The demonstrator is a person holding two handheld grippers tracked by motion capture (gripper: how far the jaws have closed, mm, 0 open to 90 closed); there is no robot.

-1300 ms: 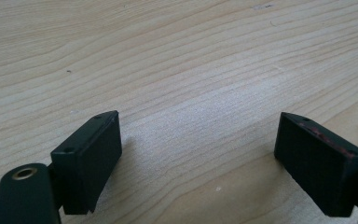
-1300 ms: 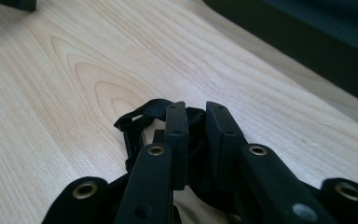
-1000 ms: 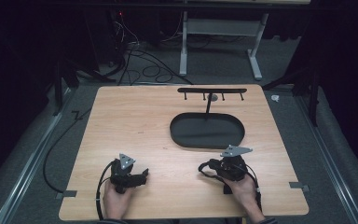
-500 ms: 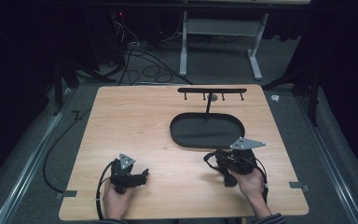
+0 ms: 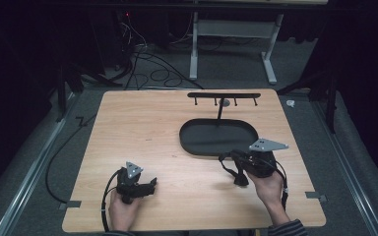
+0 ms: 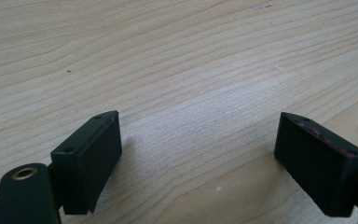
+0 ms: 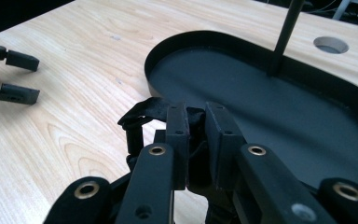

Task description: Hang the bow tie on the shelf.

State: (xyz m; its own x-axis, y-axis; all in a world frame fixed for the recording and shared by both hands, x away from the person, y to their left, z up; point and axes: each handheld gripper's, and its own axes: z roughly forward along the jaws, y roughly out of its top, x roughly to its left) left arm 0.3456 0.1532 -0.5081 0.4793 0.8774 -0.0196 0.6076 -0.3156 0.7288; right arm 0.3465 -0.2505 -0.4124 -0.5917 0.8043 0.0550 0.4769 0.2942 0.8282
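My right gripper [image 5: 230, 161] is shut on a black strap [image 5: 237, 177], which dangles from its jaws just above the wooden table [image 5: 142, 132]. It hovers at the near right edge of a black oval tray [image 5: 189, 142]. From the tray rises a thin post [image 5: 220, 112] with a hooked bar [image 5: 224, 95] on top. In the right gripper view the jaws [image 7: 196, 116] pinch the folded strap [image 7: 142, 114] in front of the tray [image 7: 223, 42]. My left gripper [image 5: 150, 186] rests on the table at the near left, open and empty [image 6: 198, 158].
The left gripper [image 7: 14, 77] lies far off to the left in the right gripper view. A round hole [image 7: 331, 45] sits in the tabletop beyond the tray. Cables [image 5: 142, 59] and a desk frame [image 5: 231, 29] stand on the floor behind the table.
The right gripper has risen and drifted right toward the tray's near edge, carrying the strap off the table. The left gripper has stayed put.
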